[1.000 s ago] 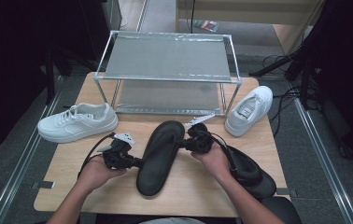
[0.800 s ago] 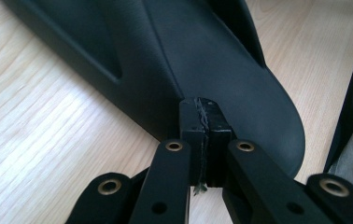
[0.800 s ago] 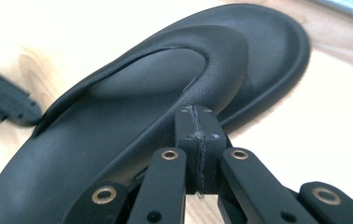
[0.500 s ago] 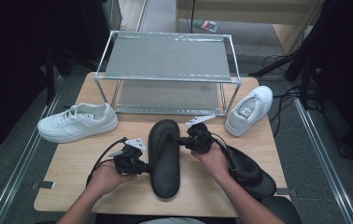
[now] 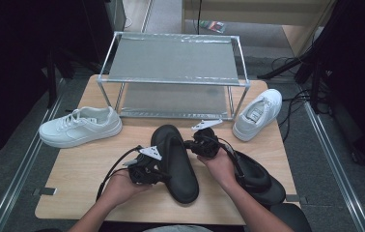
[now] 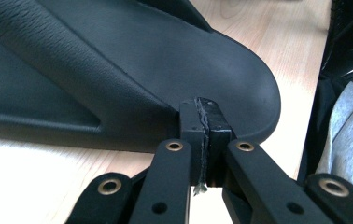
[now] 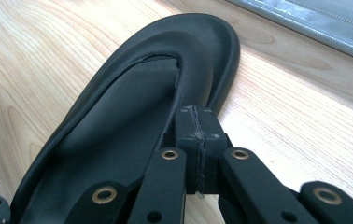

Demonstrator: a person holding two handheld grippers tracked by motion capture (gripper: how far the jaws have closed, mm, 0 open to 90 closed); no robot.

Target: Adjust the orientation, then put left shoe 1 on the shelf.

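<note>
Two grippers hold one flat black rubber sandal (image 5: pixel 178 162) lying near the middle of the light wooden table (image 5: pixel 84 159). Left gripper (image 5: pixel 157 175) pinches its left edge tight. Right gripper (image 5: pixel 190 145) pinches its strap tight.

place: a lab or test room set up for recording handling work
table: a light wooden table (image 5: pixel 89 164) standing alone on grey carpet
rack: a bare two-shelf metal shoe rack (image 5: pixel 173 60) at its far edge (nothing homely about it)
cables: black cables (image 5: pixel 294 104) loose on the floor at the right
surroundings: dark equipment stands (image 5: pixel 50 77) at both sides
</note>
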